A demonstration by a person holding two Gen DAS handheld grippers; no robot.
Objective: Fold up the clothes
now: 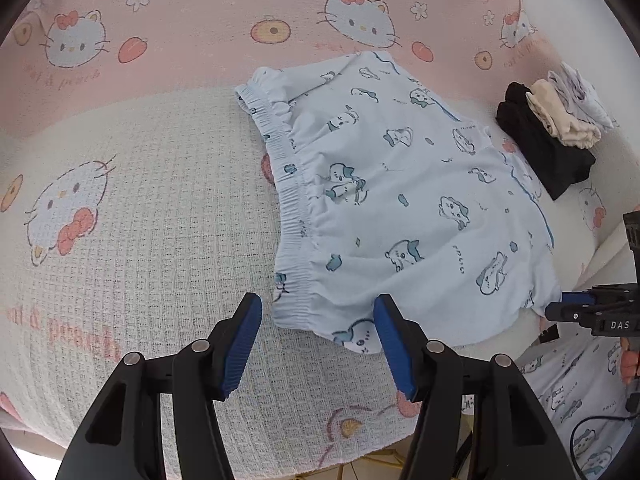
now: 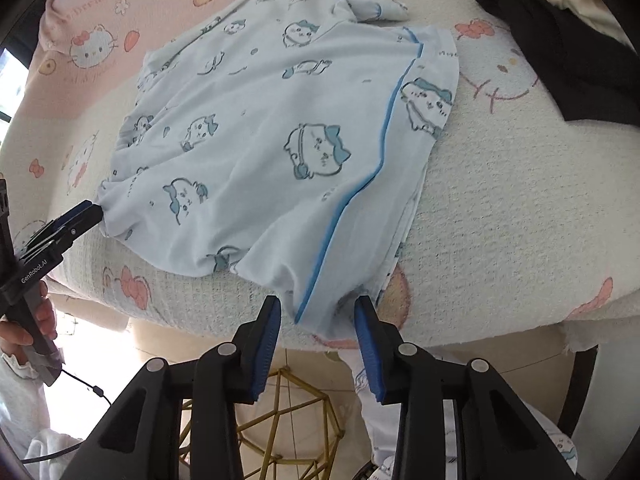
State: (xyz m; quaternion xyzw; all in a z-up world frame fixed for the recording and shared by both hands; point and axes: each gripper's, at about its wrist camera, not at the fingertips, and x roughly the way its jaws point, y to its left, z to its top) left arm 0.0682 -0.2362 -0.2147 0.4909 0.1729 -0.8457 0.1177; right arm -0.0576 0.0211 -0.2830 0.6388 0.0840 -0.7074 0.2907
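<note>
Light blue shorts (image 1: 400, 200) with a cartoon print lie flat on a Hello Kitty blanket (image 1: 160, 200). My left gripper (image 1: 317, 301) is open and straddles the near corner of the elastic waistband; the pads do not squeeze it. In the right wrist view the shorts (image 2: 260, 140) show a blue piping stripe. My right gripper (image 2: 318, 302) is open around the hem corner that hangs at the blanket's edge. Each gripper shows in the other's view: the left gripper (image 2: 94, 212) at the waistband corner, the right gripper (image 1: 560, 304) at the hem.
A stack of folded clothes (image 1: 552, 128), black, beige and white, sits at the far right of the blanket (image 2: 500, 200); its black piece (image 2: 560, 60) lies close to the shorts. Below the edge stand a gold wire frame (image 2: 288, 420) and more printed cloth (image 2: 384, 400). A hand (image 2: 24, 328) holds the left gripper.
</note>
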